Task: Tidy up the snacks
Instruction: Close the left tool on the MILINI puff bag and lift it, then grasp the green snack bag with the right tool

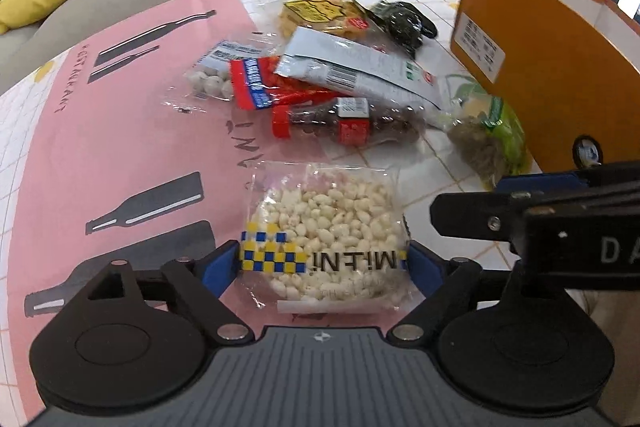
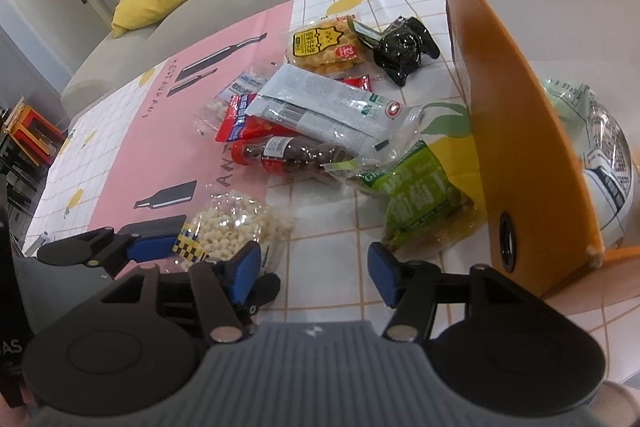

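1. Left wrist view puts your left gripper [image 1: 322,267] right over the clear bag of white puffs [image 1: 324,231], near edge of the table [image 1: 100,131], jaws spread wide with a blue pad at each side of the bag, around it but not squeezing.
2. Ease down a touch, then close across the checkered band, where the bag looks firmest. It is crinkly film, so I'd expect it to slip if you pinch only a corner.
3. Your right gripper [image 2: 316,269] hangs with jaws partly apart and nothing between them, over bare tile just near the green snack bag [image 2: 420,195].
4. Keep that right hand clear of the left finger beside it; they sit close.
5. Orange bin [image 2: 516,131] stands on the right with one packet already inside; lift high enough to clear its wall.
6. Far pile of snacks [image 1: 320,75] waits.
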{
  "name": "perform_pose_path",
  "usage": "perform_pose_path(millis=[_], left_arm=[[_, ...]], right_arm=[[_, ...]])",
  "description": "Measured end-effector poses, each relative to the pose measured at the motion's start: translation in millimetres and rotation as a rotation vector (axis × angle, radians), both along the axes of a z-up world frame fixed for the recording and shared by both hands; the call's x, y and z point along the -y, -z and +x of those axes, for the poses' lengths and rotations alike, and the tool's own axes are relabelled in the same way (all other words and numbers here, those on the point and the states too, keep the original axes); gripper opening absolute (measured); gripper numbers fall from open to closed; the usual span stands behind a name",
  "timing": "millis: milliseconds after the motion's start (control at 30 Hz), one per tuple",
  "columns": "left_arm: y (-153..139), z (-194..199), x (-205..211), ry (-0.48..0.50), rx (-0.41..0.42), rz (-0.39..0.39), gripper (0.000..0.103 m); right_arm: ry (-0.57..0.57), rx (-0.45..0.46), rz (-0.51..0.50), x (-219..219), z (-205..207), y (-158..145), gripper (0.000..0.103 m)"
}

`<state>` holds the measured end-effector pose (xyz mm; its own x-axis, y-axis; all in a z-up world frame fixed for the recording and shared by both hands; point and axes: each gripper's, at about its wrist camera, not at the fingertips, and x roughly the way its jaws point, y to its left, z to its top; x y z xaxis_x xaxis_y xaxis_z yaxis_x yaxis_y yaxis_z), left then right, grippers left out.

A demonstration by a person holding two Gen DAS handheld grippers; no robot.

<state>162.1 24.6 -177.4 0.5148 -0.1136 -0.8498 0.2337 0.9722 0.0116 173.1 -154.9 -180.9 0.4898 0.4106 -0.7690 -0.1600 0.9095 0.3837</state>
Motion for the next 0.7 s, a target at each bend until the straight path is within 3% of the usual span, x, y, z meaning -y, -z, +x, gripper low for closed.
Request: perform_pose_path(millis=[33, 200, 300, 500, 700], left_arm=[[-0.5, -0.1, -1.4, -0.006, 0.004, -0.004, 0.094], [-9.7, -4.3, -12.5, -0.050, 0.025, -0.005, 0.092], [-18.5, -5.8, -19.6, -0.081, 0.027, -0.012, 0.092], [-25.9, -4.7, -29.5, -0.123, 0.016, -0.041, 0.092], [-27.7, -6.2, -35.9, -0.143, 0.008, -0.078, 0.092]], right_arm=[[-0.001, 0.010, -0.005, -0.5, -0.8, -1.2, 0.059], [-0.030, 0.075, -0.025, -5.6, -6.8, -10.5, 0.059], [-0.024, 0.141, -0.090, -9.4, -11.1, -20.5, 0.059], [-0.064, 0.302, -0.522, -50.7, -18.8, -27.0, 0.057], [-0.119, 0.302, -0.734, -65.1, -10.5, -7.1, 0.054]])
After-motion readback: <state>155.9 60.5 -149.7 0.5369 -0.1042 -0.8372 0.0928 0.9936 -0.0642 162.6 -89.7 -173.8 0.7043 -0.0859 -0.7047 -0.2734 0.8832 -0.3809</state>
